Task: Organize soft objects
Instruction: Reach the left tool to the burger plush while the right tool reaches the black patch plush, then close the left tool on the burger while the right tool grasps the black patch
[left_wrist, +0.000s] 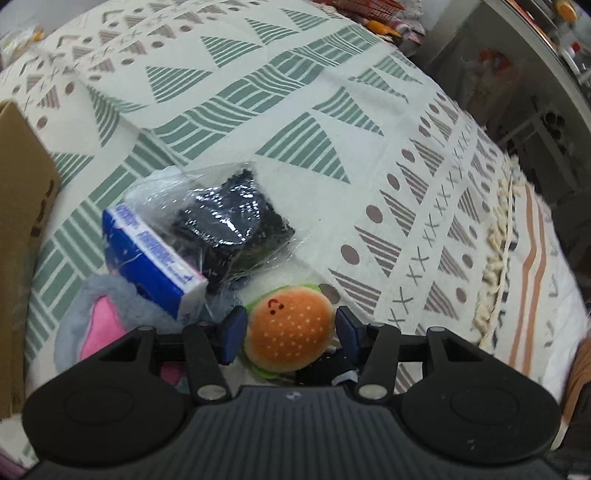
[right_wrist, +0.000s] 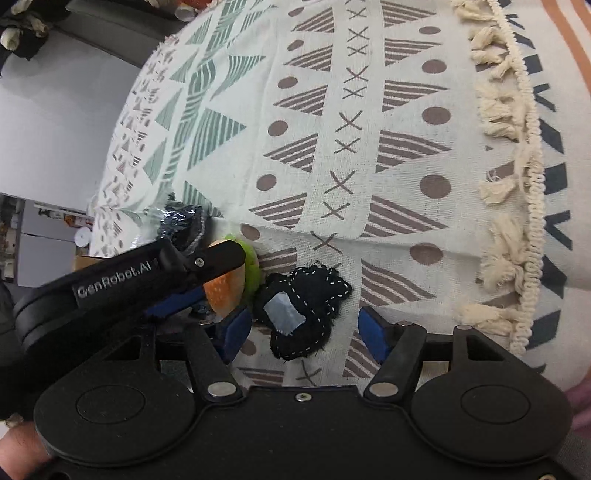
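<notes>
A cream cloth (left_wrist: 332, 122) printed with green striped triangles, brown dots and crosses covers the surface under your tools, with a tasselled cream fringe (left_wrist: 498, 236) running along its right side; whether a bed or a worktop lies beneath it, you cannot tell. Shelving and clutter fill the far right background.

Your left gripper (left_wrist: 291, 328) has its blue-padded fingers (left_wrist: 233, 332) set either side of a small round plush hamburger (left_wrist: 286, 328) with an orange bun, white specks and a green felt rim. The fingers sit close to the toy's sides, moderately spread (contact on the left pad looks likely, on the right there is a thin gap). Just behind the hamburger lies a clear plastic bag holding dark knitted fabric (left_wrist: 232, 218), with a blue and white carton (left_wrist: 147, 258) resting against it, and a grey and pink fluffy plush (left_wrist: 99, 314) at the lower left. A brown cardboard panel (left_wrist: 18, 221) stands at the left edge.

Your right gripper (right_wrist: 306, 328) holds its fingers (right_wrist: 373, 332) wide, empty, flanking a flat black felt patch with white stitching and a grey square (right_wrist: 303, 306) that lies on the cloth. The patch sits just beside the hamburger, which the left tool partly covers in the right wrist view.
</notes>
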